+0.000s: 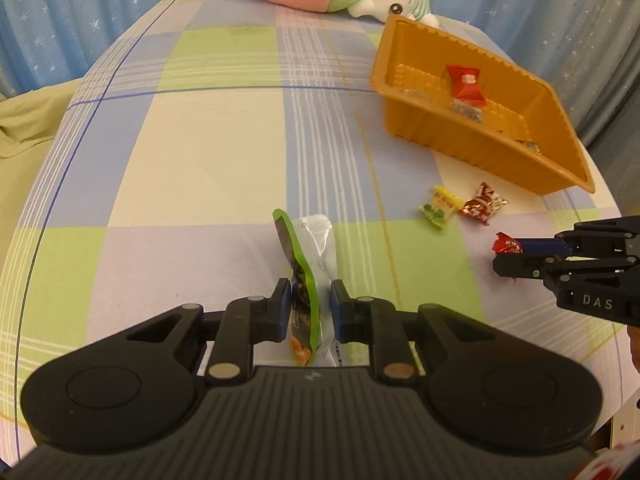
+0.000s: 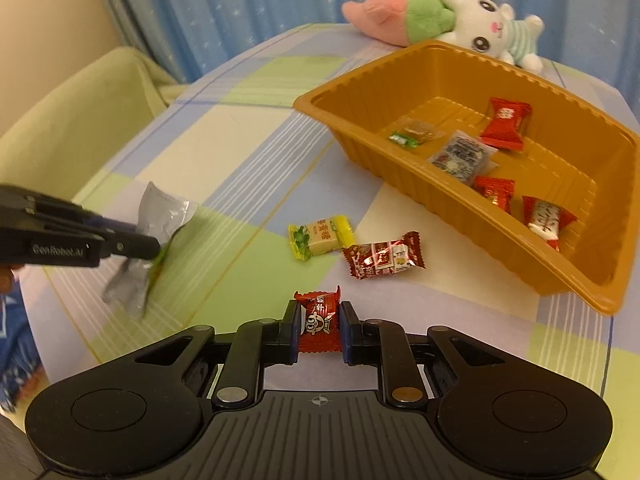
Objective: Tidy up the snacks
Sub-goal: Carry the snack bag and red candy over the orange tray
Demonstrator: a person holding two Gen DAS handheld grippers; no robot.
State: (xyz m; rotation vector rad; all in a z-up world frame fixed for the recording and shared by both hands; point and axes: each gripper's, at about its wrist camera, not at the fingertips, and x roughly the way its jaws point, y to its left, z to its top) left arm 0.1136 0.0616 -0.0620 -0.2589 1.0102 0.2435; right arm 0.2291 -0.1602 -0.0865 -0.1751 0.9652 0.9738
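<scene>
My left gripper (image 1: 310,307) is shut on a green and silver snack packet (image 1: 307,256), held edge-on above the checked tablecloth; it also shows in the right wrist view (image 2: 154,236). My right gripper (image 2: 319,326) is shut on a red candy (image 2: 318,318), which is seen in the left wrist view too (image 1: 507,245). An orange plastic tray (image 2: 400,168) sits ahead of the right gripper and holds several wrapped snacks. A yellow-green candy (image 2: 320,236) and a red-brown candy (image 2: 382,260) lie on the cloth in front of the tray.
A pink and green plush (image 2: 400,12) and a white bunny plush (image 2: 492,28) lie at the table's far edge behind the tray. A green cushioned chair (image 2: 68,120) stands left of the table. Blue starred curtains hang behind.
</scene>
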